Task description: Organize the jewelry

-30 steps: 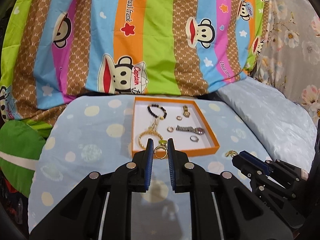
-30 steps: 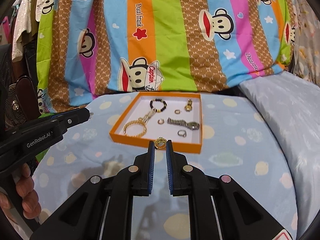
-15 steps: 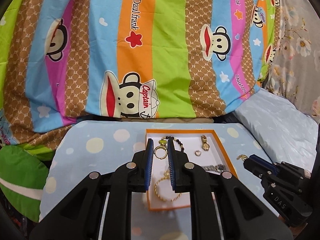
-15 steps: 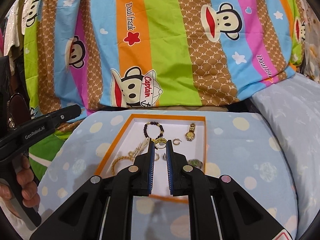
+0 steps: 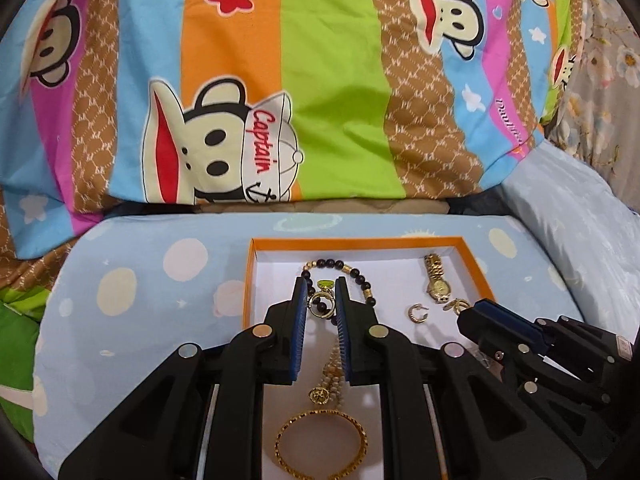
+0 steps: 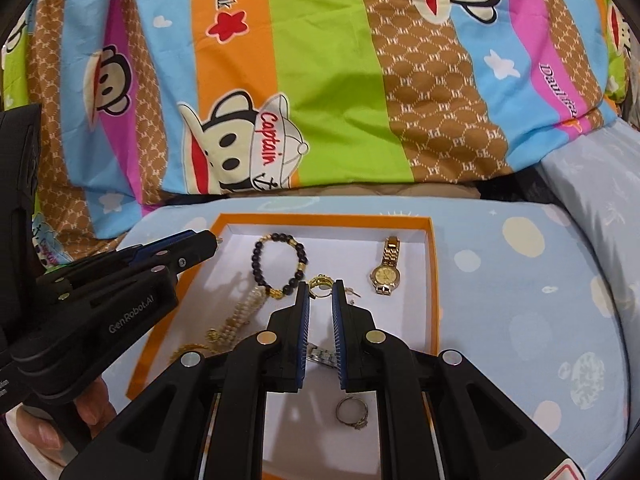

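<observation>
Left tongs (image 5: 322,300): nearly closed, pinching green-stone ring (image 5: 320,300), over tray (image 5: 360,243) at 10 o'clock.
Right tongs (image 6: 321,294): nearly closed, gripping gold ring (image 6: 321,282), tray centre.
Done: bracelet (image 6: 280,264), watch (image 6: 385,272), bangle (image 5: 320,442) etc. in tray.
Left: drop both rings.

A shallow orange-rimmed, white-floored cardboard tray (image 6: 432,264) holds a dark beaded bracelet with gold spacers (image 6: 280,266) near its far edge, a gold link-band wristwatch (image 6: 385,272) to its right, a pearl strand with a gold charm (image 5: 330,376), a textured gold bangle (image 5: 320,444) and a silver stone-set ring (image 6: 352,412). 2 rings are held above it: a green-stoned gold ring (image 5: 322,300) and an ornate gold-topped ring (image 6: 320,283).
</observation>
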Demonstrator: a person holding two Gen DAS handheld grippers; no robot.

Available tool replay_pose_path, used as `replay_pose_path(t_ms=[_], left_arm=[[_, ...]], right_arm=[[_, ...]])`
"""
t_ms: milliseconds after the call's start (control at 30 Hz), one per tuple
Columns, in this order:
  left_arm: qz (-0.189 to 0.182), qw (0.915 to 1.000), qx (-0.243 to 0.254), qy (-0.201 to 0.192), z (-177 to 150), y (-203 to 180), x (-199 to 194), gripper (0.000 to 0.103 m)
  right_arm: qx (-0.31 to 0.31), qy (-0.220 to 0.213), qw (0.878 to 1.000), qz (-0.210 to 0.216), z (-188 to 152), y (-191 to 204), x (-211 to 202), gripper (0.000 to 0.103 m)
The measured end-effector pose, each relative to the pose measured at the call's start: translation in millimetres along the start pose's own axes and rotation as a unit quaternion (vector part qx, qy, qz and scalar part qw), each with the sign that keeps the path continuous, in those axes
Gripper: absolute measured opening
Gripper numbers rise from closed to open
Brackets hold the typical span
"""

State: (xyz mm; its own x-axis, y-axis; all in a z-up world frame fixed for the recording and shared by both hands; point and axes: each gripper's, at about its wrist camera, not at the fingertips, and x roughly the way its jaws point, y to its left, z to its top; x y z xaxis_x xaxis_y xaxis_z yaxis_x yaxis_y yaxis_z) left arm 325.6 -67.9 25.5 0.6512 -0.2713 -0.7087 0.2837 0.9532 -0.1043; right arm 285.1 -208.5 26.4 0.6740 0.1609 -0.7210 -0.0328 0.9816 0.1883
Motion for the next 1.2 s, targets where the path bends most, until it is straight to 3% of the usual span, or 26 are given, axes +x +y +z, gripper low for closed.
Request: replay_pose_path(t_ms=[467, 533, 600, 633, 767, 933, 1200], left_arm=[[0.009, 0.9999, 0.003, 0.011, -9.1, 2.4, 19.7, 0.014], [0.009, 0.9999, 0.0, 0.006, -8.2, 3.2, 17.6, 0.018], [0.009, 0.9999, -0.005, 0.0, -6.5, 5.1, 13.5, 0.029], [0.009, 0.9999, -0.01, -0.007, -4.9, 7.3, 8.9, 0.035], [0.011, 0.9988, -0.028, -0.039, 3.0, 18.6, -19.4, 0.043], [0.012, 0.9961, -0.052, -0.071, 4.4, 36.7, -62.1, 0.045], [0.061, 0.9918, -0.032, -0.108, -40.0, 42.3, -123.2, 0.06]], right_arm=[[-0.008, 0.011, 1.0, -0.023, -10.6, -3.8, 17.6, 0.014], [-0.008, 0.008, 1.0, -0.024, -10.3, -3.8, 16.1, 0.014], [-0.006, 0.003, 1.0, -0.025, -9.7, -4.6, 12.2, 0.015], [-0.004, 0.0, 1.0, -0.025, -8.9, -5.0, 9.5, 0.015], [0.005, -0.018, 1.0, -0.023, -6.6, -9.6, -10.1, 0.021], [0.016, -0.046, 0.999, -0.023, -11.6, -14.6, -49.3, 0.028], [0.005, -0.084, 0.995, -0.052, -51.9, 3.4, -106.6, 0.049]])
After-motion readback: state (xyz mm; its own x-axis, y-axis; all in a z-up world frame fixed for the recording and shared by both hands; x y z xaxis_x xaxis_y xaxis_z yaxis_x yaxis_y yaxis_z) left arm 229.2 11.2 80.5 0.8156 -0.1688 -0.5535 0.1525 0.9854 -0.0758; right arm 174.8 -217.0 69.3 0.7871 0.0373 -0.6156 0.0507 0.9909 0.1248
